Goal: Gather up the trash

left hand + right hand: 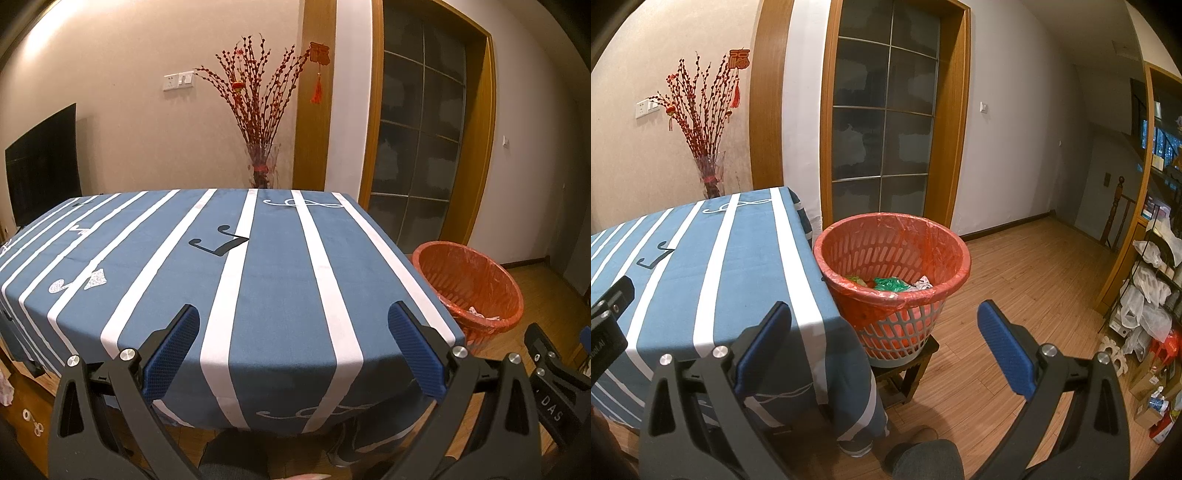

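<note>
The trash sits already in the bin: green plastic scraps, something yellowish and a crumpled white piece lie at the bottom of the red liner bag, which folds over the rim of the slotted basket. The bin stands on a low dark stool on the wooden floor, just beside the right-hand edge of the surface, its rim roughly level with the blue striped cloth.

From my right hand-held gripper, the bin lies straight ahead and slightly below, its round mouth showing between my parted blue pads; nothing is held between them. My left hand-held gripper is released too, its pads wide apart and empty, hovering over the near edge of the surface, with the bin off to its right, past the corner. So the right hand is plainly the nearer one to the bin.

On the cloth I see only printed stripes and music notes; no loose litter shows there. A few small whitish bits lie on the floor at the far left of the left view, too small to tell what they are. I judge the collecting largely done.
</note>
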